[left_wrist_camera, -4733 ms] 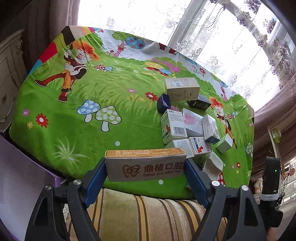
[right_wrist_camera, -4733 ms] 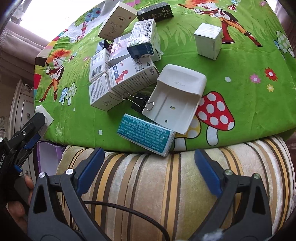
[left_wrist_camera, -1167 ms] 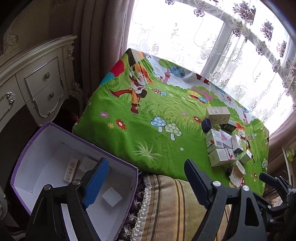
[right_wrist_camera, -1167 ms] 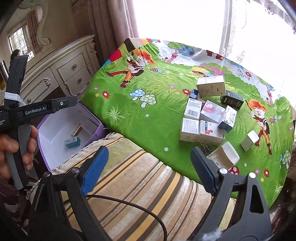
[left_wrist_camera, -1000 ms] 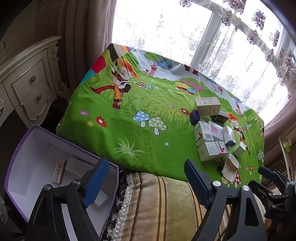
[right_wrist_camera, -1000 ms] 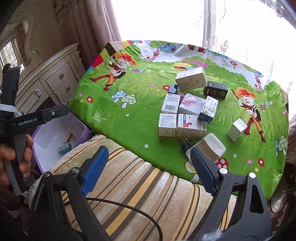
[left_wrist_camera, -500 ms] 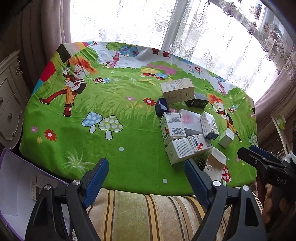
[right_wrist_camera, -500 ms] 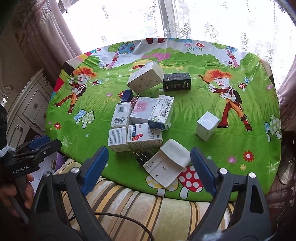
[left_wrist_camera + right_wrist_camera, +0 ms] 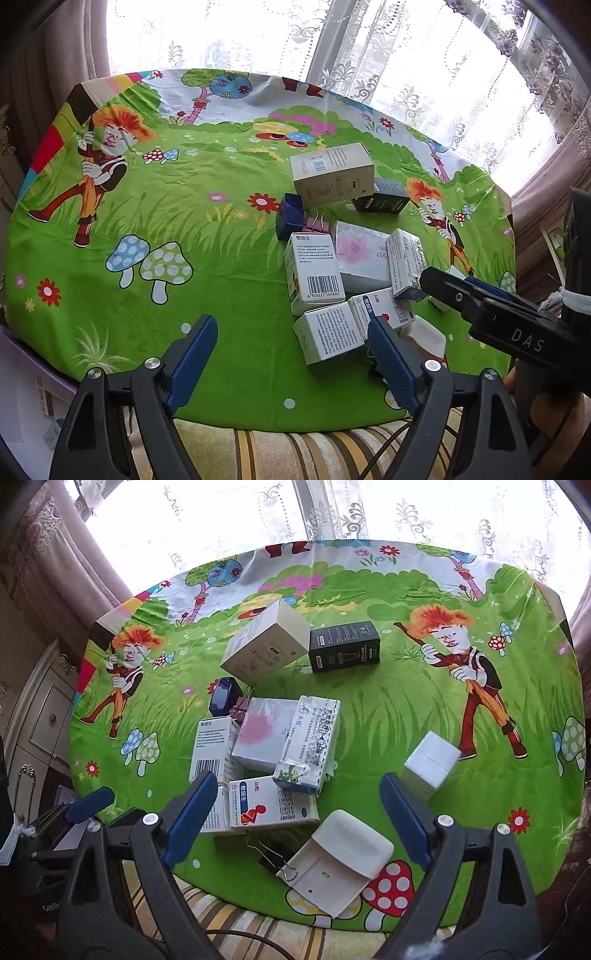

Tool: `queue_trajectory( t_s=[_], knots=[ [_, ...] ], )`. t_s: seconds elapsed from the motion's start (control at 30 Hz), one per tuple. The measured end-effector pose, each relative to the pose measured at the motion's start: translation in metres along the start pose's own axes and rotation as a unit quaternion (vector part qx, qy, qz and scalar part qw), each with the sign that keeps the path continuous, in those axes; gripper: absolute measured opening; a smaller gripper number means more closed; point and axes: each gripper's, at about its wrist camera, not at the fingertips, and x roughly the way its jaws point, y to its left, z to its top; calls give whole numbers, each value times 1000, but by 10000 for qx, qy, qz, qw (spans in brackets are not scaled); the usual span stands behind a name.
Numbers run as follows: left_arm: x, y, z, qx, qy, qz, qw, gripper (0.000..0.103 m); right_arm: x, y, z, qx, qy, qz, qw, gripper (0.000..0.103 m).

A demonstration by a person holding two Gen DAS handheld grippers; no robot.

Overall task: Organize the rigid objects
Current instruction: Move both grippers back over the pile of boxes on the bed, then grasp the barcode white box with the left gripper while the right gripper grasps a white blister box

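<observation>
Stock before you: boxes, nine counted on the cartoon-print cloth (image 9: 369, 716), clustered centre-right.
- One large beige box (image 9: 267, 646), tilted, propped up at the back.
- One black box (image 9: 345, 646) just beside it, long axis across the view.
- One dark blue box (image 9: 223, 696).
- One pink-printed white box (image 9: 264, 734).
- One barcode box (image 9: 316, 273), long axis running away from you.
- One blue-lettered carton (image 9: 312, 742), leaning on the pile.
- One red-figure box (image 9: 269, 805) and one white text box (image 9: 328, 336), side by side.
- One small white cube (image 9: 430, 764), apart to the right.
- One white plastic holder (image 9: 340, 864); two binder clips, black (image 9: 273, 856) and pink (image 9: 316, 223).

Surface: cloth over a bed or table; striped cushion (image 9: 314, 454) at the near edge; lace curtains (image 9: 332, 509) behind.

Your left gripper (image 9: 288, 363) and right gripper (image 9: 295, 818) both gape wide, holding nothing.
</observation>
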Motion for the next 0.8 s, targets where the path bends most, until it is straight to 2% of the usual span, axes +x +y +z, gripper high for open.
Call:
queue_trajectory(
  t_s=[0.1, 0.4, 0.57, 0.67, 0.73, 0.8],
  knots=[
    [10, -3, 7, -18, 51, 0, 10000, 84, 10, 0, 5, -27, 14, -60, 10000, 90],
    [37, -18, 19, 124, 198, 107, 9997, 84, 37, -11, 10, 37, 152, -58, 9999, 73],
    [53, -23, 22, 154, 310, 221, 9992, 82, 47, -18, 8, 114, 248, 142, 9995, 45],
    [61, -24, 24, 131, 376, 284, 9988, 80, 51, -22, 7, 143, 266, 226, 9993, 37],
    [68, -24, 25, 107, 445, 337, 9984, 77, 50, -24, 6, 162, 218, 266, 9993, 37],
    [76, -23, 25, 56, 553, 366, 9978, 70, 49, -25, 6, 158, 170, 308, 9993, 37]
  ],
)
